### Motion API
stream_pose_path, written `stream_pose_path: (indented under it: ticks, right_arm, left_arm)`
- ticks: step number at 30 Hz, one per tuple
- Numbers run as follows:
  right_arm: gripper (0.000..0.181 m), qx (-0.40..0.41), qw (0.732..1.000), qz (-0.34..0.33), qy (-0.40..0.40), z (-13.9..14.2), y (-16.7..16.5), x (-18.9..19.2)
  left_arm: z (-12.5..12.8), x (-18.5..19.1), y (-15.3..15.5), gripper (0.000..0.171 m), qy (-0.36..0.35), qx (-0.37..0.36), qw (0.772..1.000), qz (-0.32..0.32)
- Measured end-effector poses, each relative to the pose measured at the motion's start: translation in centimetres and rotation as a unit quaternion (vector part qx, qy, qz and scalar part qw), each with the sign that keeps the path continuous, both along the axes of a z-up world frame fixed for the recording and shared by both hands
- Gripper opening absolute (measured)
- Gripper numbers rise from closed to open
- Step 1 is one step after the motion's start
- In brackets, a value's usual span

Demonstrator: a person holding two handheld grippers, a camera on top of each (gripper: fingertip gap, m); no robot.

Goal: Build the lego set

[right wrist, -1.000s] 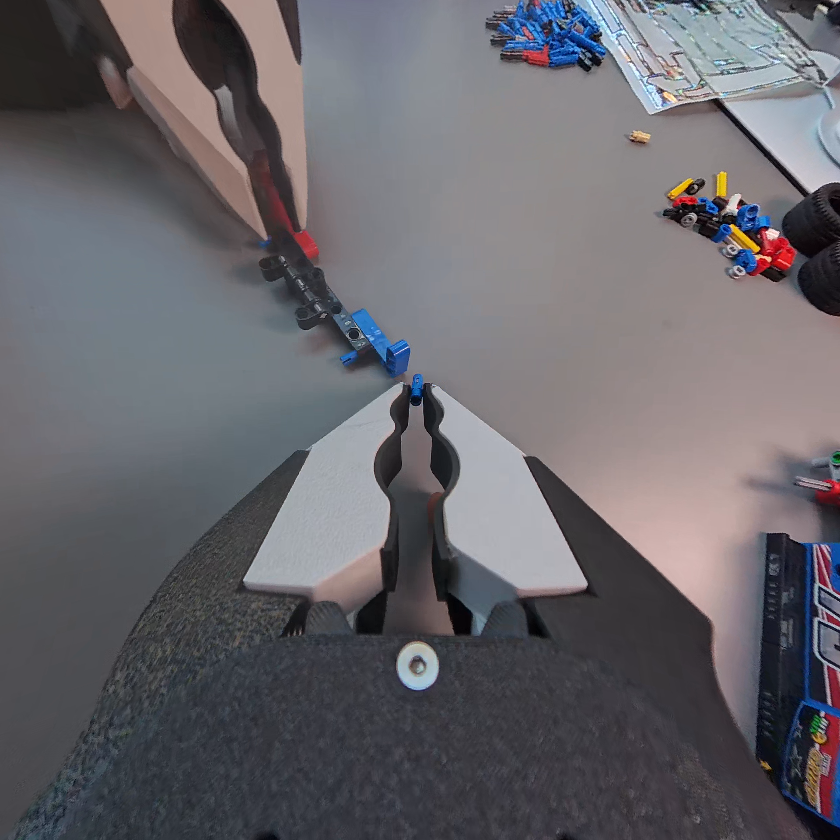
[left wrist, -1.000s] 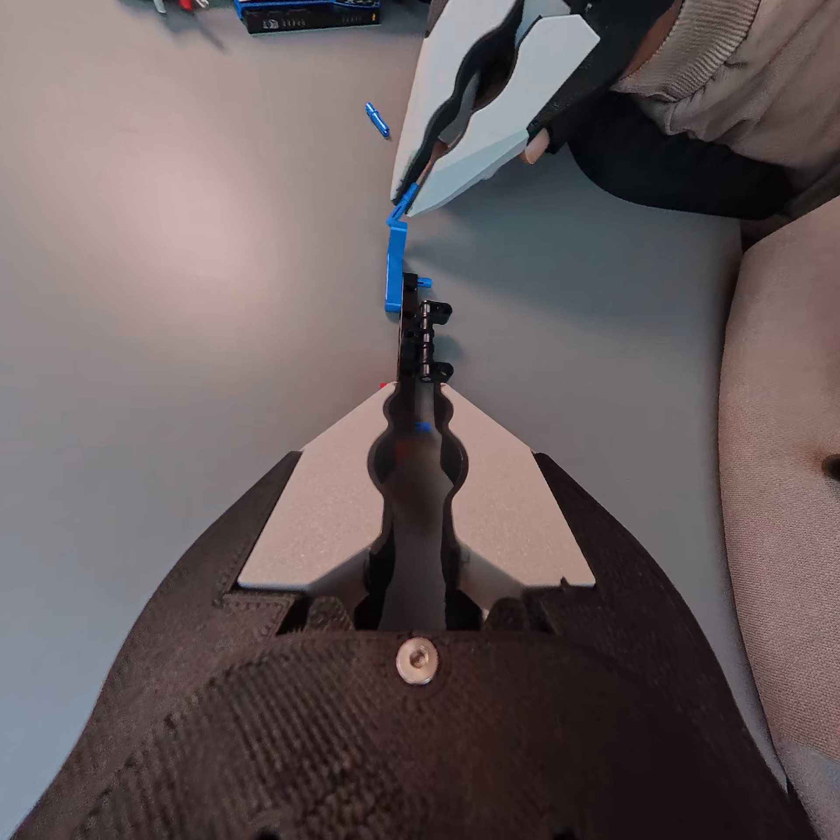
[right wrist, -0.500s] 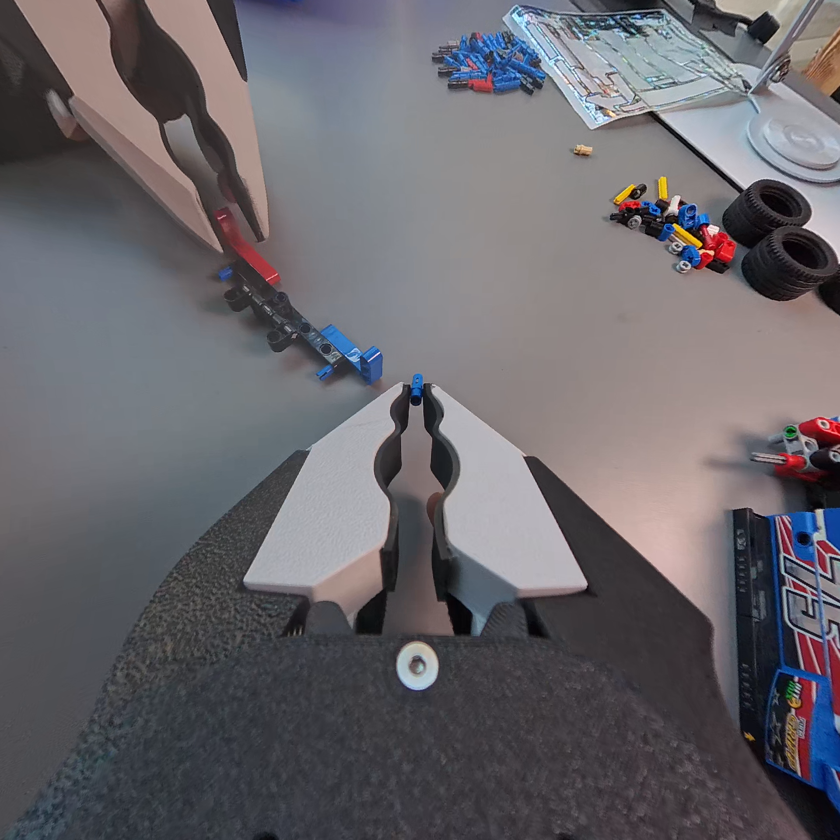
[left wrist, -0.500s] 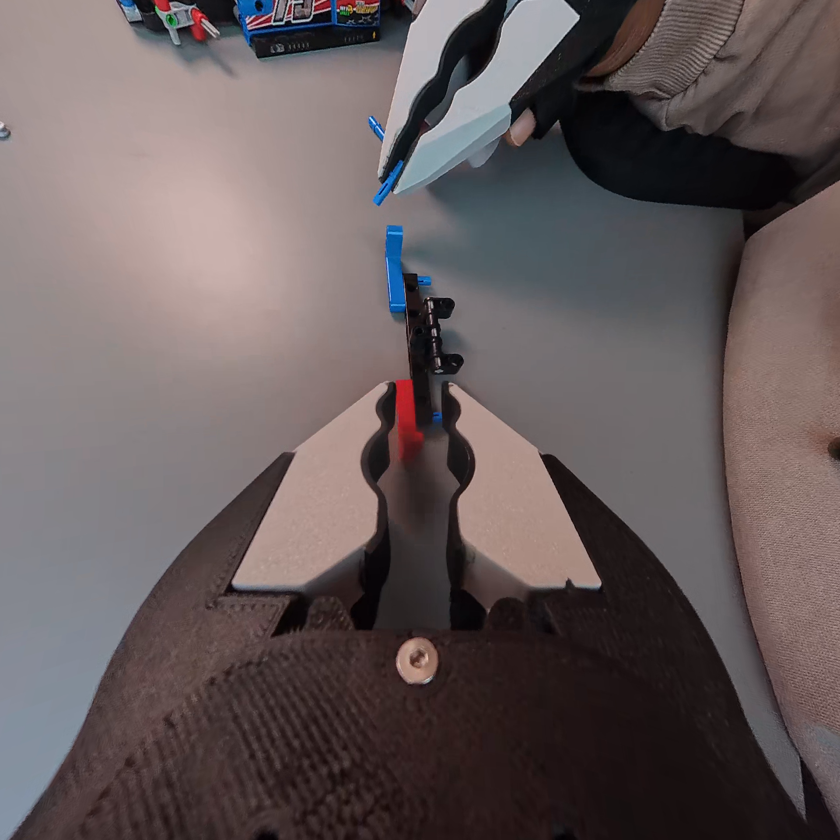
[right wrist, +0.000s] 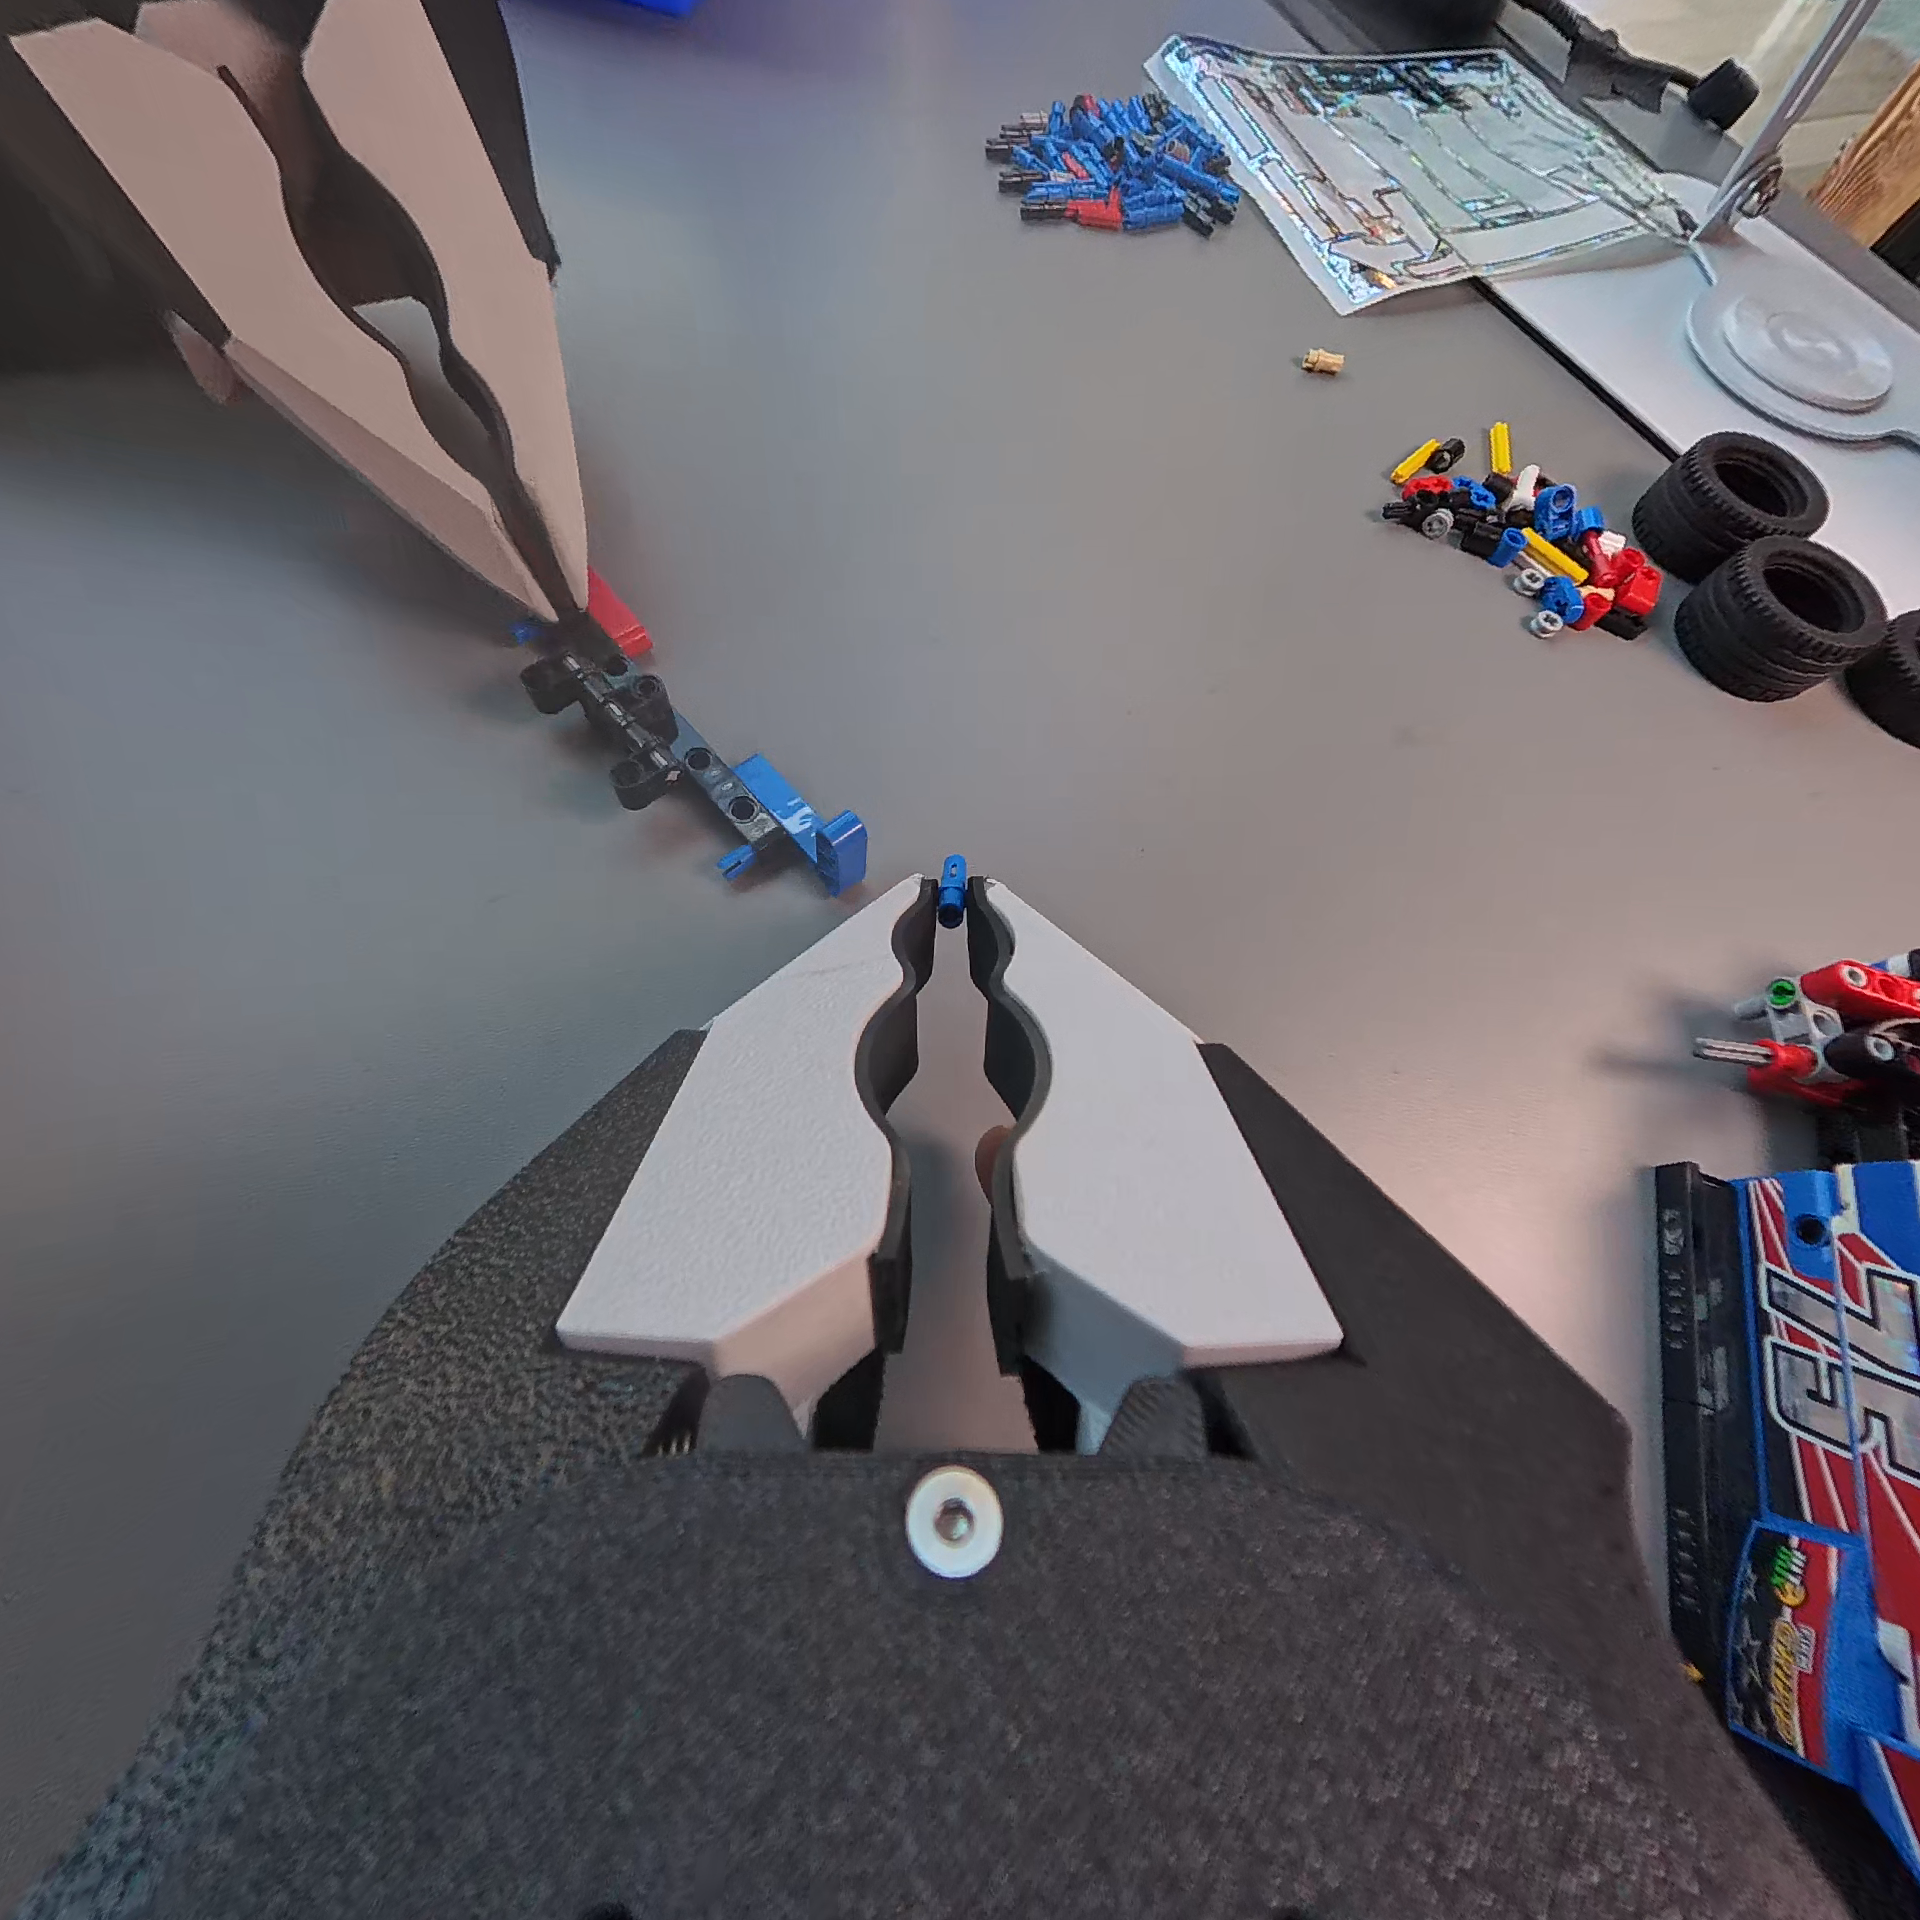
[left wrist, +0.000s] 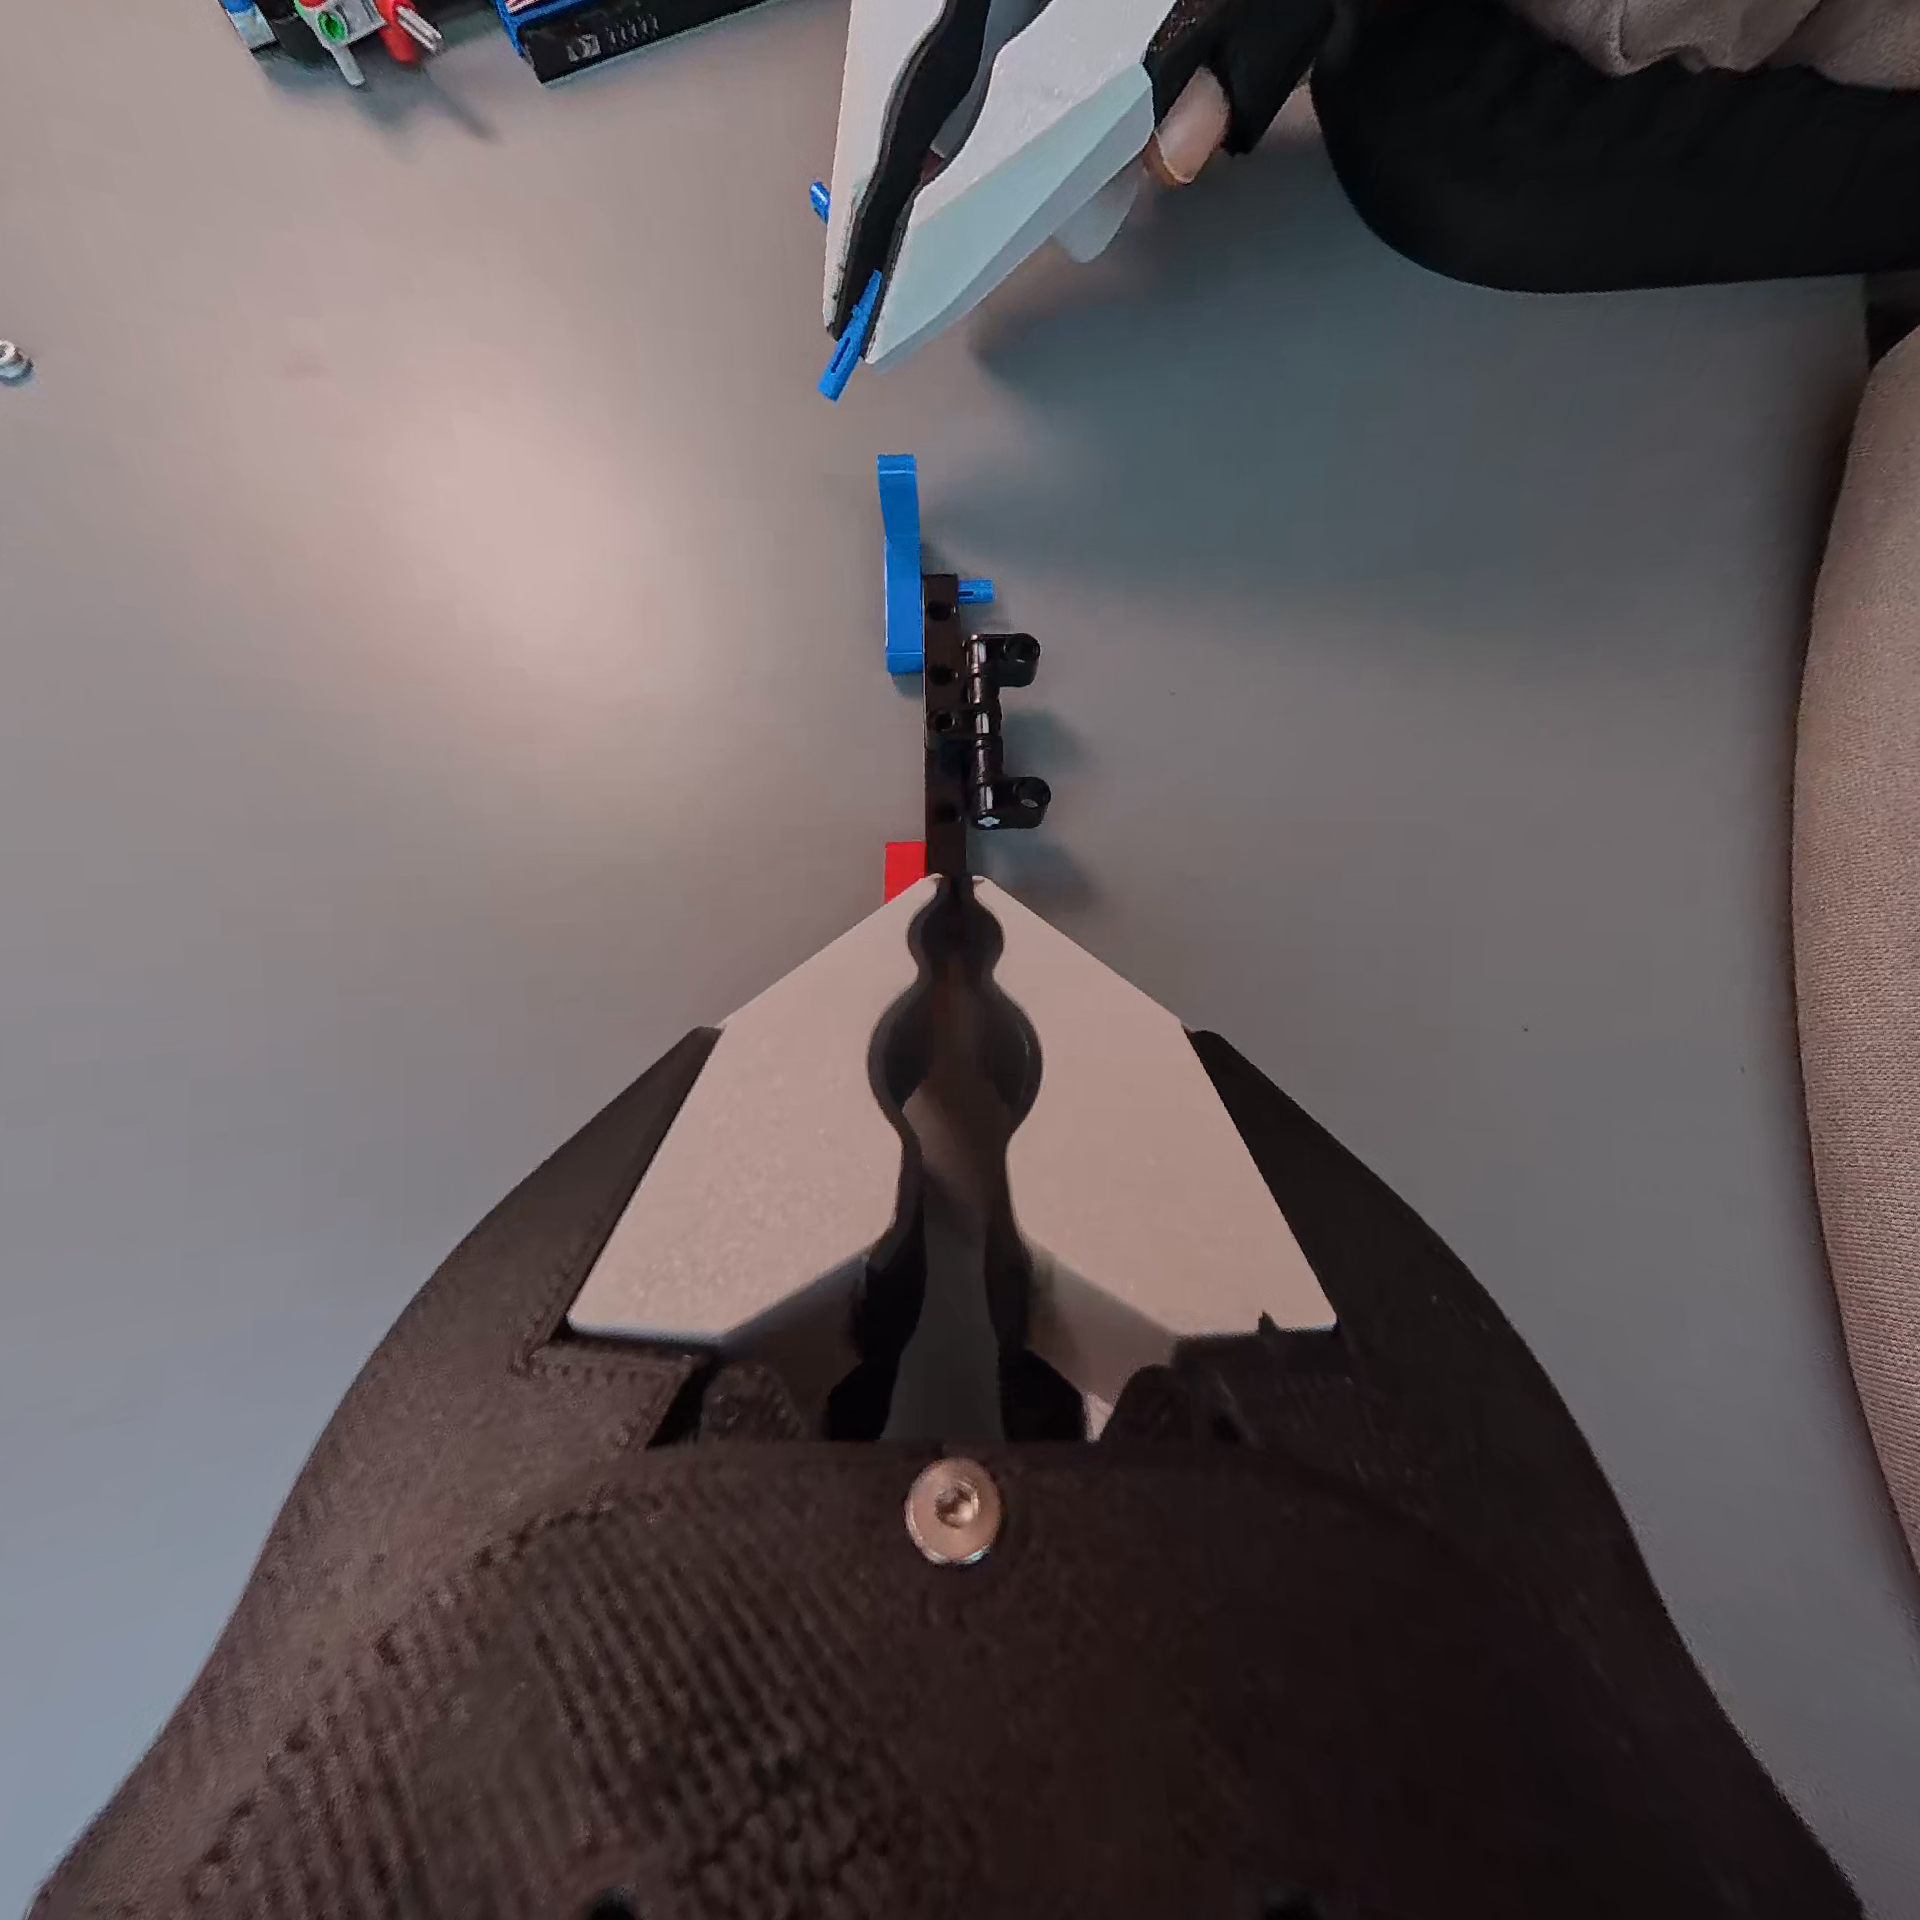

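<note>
Since half a second ago your left tool [left wrist: 954, 883] has closed up: its tips were spread around the red piece and black beam, now they're pinched on the near end of the black beam assembly [left wrist: 945, 727]. Your right tool [right wrist: 951, 883] has backed off a little from the blue end.

Right tool is clamped on a blue pin [right wrist: 950, 891], pin sticking out past the tips along the tool's own axis.

Landmark = the assembly, lying flat on the grey surface [right wrist: 1091, 644]:
- Long axis runs straight from the left tool toward the right tool. Red piece [right wrist: 615, 615] at the left-tool end, blue bracket [right wrist: 805, 821] at the far end.
- Pin tip sits just off the blue bracket end, slightly to one side, not touching.
- Black connector pair [left wrist: 1000, 727] hangs off one flank of the beam.

Judgement: right tool is the nearer one to the bracket, so it does the insertion; left only braces. Beam holes appear to face sideways, not endwise, so you'll likely need to swing the pin across the axis. Which hole takes it, I can't tell.
</note>
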State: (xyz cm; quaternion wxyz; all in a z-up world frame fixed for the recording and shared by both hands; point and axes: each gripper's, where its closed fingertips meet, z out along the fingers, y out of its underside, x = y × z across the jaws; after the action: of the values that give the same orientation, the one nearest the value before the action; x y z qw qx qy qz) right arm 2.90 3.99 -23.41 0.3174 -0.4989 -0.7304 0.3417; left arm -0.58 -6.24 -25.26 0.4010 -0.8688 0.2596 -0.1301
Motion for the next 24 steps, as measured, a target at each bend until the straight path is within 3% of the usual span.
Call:
stream_pose_path:
  ticks: [9,15,24]
  right_arm:
    - [0.003,0.003,1.0,-0.001,0.008,0.4,0.1,0.1]
    - [0.003,0.005,1.0,0.001,0.013,0.7,0.2,0.2]
    - [0.003,0.006,1.0,0.014,0.015,0.8,-0.4,0.2]
  left_arm:
    - [0.4,-1.2,0.4,0.001,-0.006,0.009,1.0,0.026]
    - [0.6,-1.0,0.1,0.038,0.003,0.019,1.0,-0.001]
    - [0.2,0.8,0.9,0.037,0.133,0.068,0.986,-0.071]
